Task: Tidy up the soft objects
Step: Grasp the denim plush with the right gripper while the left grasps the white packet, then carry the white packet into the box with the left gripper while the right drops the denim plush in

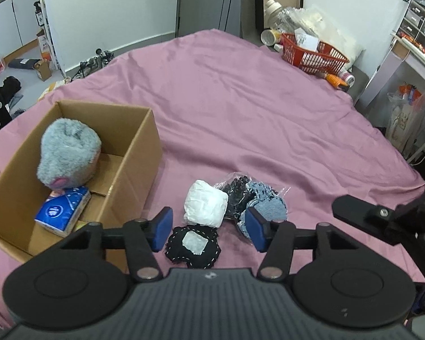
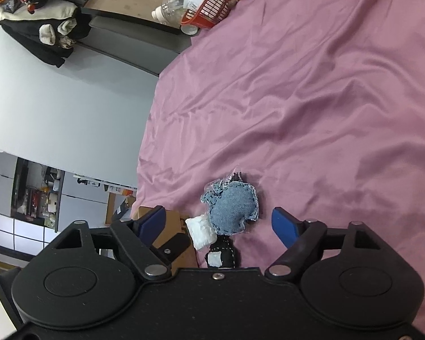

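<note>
Pink bedsheet (image 1: 240,107): broad open stretch beyond the items. Cardboard box (image 1: 144,153) at left holds grey plush (image 1: 68,153) and blue tissue pack (image 1: 62,212), print unreadable. White bundle (image 1: 205,205), black pouch (image 1: 194,245), denim pouch (image 2: 233,209) clustered near the front edge. Left gripper (image 1: 209,231) and right gripper (image 2: 221,223) both spread wide, holding nothing, hovering over the cluster.

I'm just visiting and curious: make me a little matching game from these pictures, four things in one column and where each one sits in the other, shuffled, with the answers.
Things:
1. fluffy grey plush toy
2. white padded bundle
3. red plastic basket
4. black cloth pad with a white patch

Places:
A. far corner of the pink bedsheet
B. between the left gripper fingers, nearest the camera
C. inside the brown cardboard box, above a blue tissue pack
D. on the sheet, beside a blue denim pad

Pairs: 1-C, 2-D, 3-A, 4-B
</note>
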